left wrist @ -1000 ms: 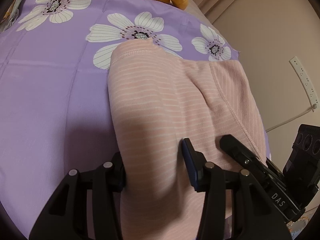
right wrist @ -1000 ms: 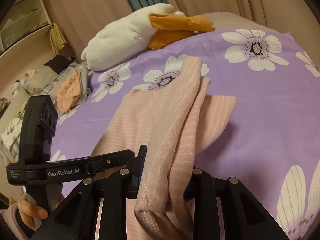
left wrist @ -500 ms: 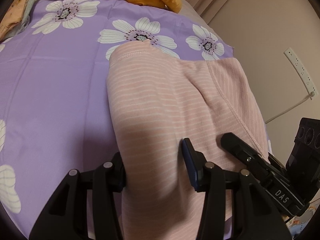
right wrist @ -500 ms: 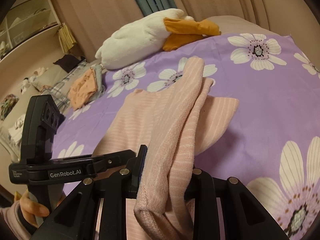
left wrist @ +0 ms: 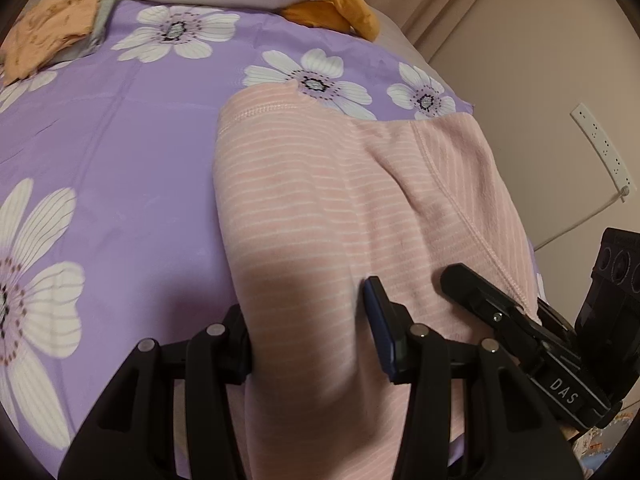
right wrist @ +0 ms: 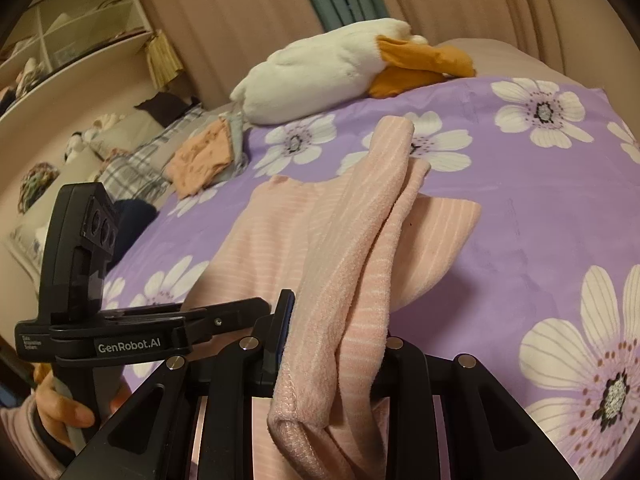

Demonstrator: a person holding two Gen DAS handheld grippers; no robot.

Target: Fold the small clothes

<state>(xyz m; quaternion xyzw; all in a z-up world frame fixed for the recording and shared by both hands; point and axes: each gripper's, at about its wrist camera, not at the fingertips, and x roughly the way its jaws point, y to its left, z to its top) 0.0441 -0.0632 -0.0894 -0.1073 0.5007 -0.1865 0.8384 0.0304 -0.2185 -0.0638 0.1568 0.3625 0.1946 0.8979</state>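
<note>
A pink garment with thin white stripes point(left wrist: 320, 208) lies on a purple bedsheet with white flowers point(left wrist: 120, 160). My left gripper point(left wrist: 308, 340) is shut on its near left edge, the cloth bunched between the two fingers. In the right wrist view the same pink garment point(right wrist: 360, 240) rises in a folded ridge from my right gripper point(right wrist: 332, 352), which is shut on its near right edge. The rest of the cloth spreads flat behind. The left gripper point(right wrist: 240, 316) shows low at the left there, with a hand point(right wrist: 60, 408) on its handle. The right gripper point(left wrist: 500, 308) shows at the lower right of the left view.
A white and orange plush toy point(right wrist: 340, 68) lies at the far end of the bed. A folded orange cloth point(right wrist: 200, 156) sits on grey and plaid fabric at the far left. Shelves point(right wrist: 72, 40) stand beyond. A wall with a power strip point(left wrist: 600, 148) borders the right side.
Both grippers have drawn back toward me and risen a little, holding the garment. More of the sheet, the plush toy and the orange cloth have come into view.
</note>
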